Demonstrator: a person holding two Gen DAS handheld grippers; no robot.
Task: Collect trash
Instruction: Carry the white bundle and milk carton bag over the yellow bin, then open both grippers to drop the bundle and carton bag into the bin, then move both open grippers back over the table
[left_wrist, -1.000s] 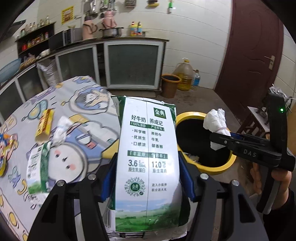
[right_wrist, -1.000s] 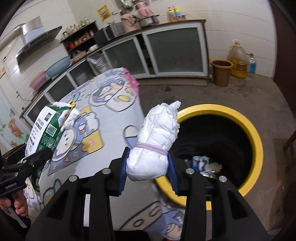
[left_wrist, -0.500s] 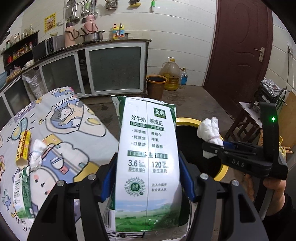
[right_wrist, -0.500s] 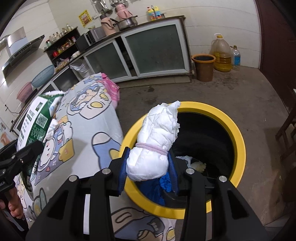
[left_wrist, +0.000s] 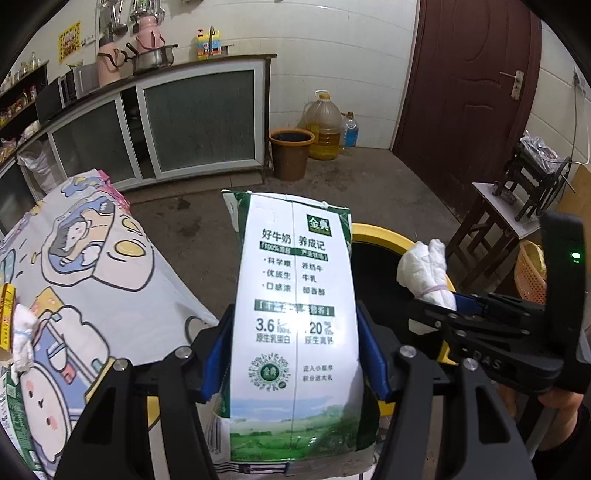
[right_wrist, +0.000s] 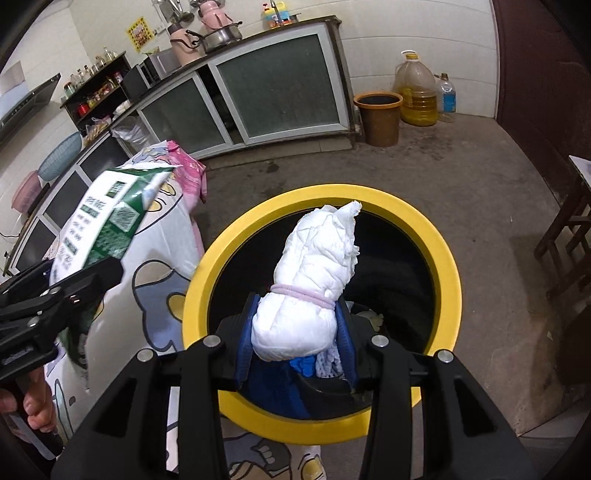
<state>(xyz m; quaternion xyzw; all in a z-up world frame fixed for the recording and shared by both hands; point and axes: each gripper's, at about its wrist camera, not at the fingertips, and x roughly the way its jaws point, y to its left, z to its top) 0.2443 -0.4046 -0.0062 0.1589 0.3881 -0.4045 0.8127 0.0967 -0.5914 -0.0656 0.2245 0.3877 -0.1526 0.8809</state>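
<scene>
Milk carton (left_wrist: 295, 325) printed "金典", "好牛奶 养成记", "3.6", right gripper (left_wrist: 443, 306) body marked "DAS"

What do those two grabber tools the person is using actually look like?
Both are matte black plastic. The left gripper and right gripper each have two angular fingers with silver screws and blue pads. Seen from the left wrist, the right gripper's body bears faint lettering and its upright part a small green light.

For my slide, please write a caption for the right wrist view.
Right hand-held gripper holds a tied white paper bundle above the yellow-rimmed trash bin.
</scene>
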